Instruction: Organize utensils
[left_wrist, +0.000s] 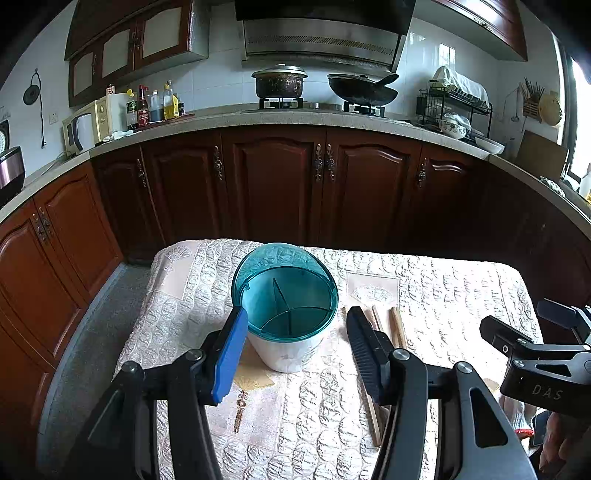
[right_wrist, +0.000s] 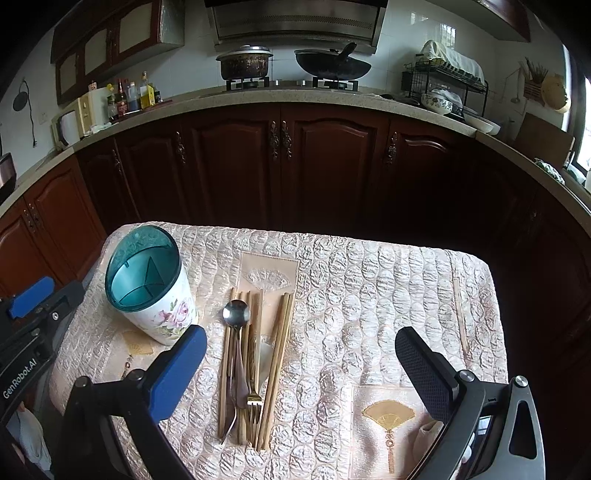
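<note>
Left wrist view. The left gripper (left_wrist: 295, 347) is held with its jaws apart and nothing between them. The utensil holder (left_wrist: 286, 310), white-bodied with a teal divided top, stands directly ahead between the two fingers, on the quilted table cover (left_wrist: 443, 295). All compartments that show appear empty. Chopsticks (left_wrist: 397, 325) lie just beyond the right finger, partly hidden by it. The right gripper (left_wrist: 535, 328) is off to the right; the letters "DAS" can be read on its body.

Right wrist view. The right gripper (right_wrist: 299, 365) also has its jaws apart, gripping nothing. Ahead between its fingers, toward the left one, lies the utensil pile: a spoon (right_wrist: 236, 314), a fork (right_wrist: 254, 400) and several chopsticks (right_wrist: 280, 354), all flat on the cover. The holder (right_wrist: 151, 288) stands forward-left, near the pile. "GenRobot.AI" is printed on the left gripper (right_wrist: 29, 306) at the left edge.

Assessment: sorting appears not yet begun; every utensil remains to be placed.
</note>
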